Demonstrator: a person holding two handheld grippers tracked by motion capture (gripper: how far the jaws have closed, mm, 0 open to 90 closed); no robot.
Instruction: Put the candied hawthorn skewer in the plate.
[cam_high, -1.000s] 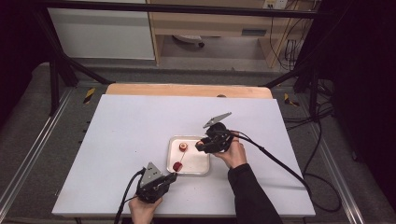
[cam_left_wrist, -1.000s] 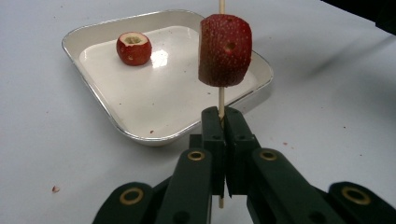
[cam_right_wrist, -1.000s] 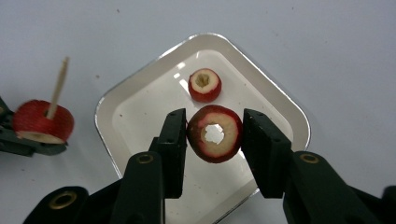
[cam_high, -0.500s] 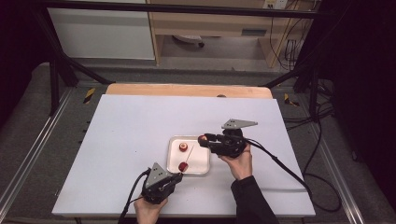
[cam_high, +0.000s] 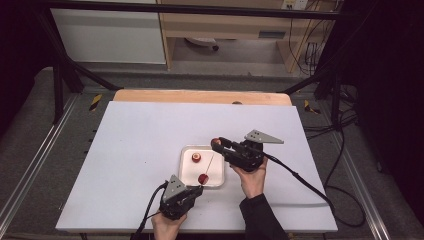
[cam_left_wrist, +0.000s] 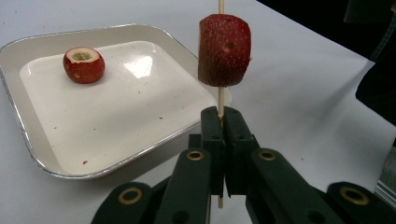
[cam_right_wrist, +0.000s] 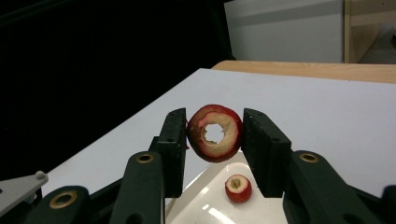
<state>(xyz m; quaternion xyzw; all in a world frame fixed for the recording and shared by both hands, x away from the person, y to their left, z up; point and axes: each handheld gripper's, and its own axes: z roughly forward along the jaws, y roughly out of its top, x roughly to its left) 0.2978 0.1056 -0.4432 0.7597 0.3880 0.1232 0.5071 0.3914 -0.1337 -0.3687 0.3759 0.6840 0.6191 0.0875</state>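
Right gripper (cam_right_wrist: 214, 135) clamps a hollowed strawberry (cam_right_wrist: 215, 133) above the white tray (cam_high: 187, 172); left gripper (cam_left_wrist: 220, 135) pinches a wooden skewer (cam_left_wrist: 220, 100) already carrying one berry (cam_left_wrist: 224, 50). Lining the hole with the skewer tip should help threading.

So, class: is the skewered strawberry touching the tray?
Apart. The left gripper view shows the skewered strawberry held up on its stick, clear above the tray.

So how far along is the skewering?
Done: one strawberry sits threaded on the skewer, which the left gripper pinches upright. In hand: the right gripper holds a second, hollowed piece above the tray, not yet on the stick. Left: thread it, then the last piece lying in the tray.
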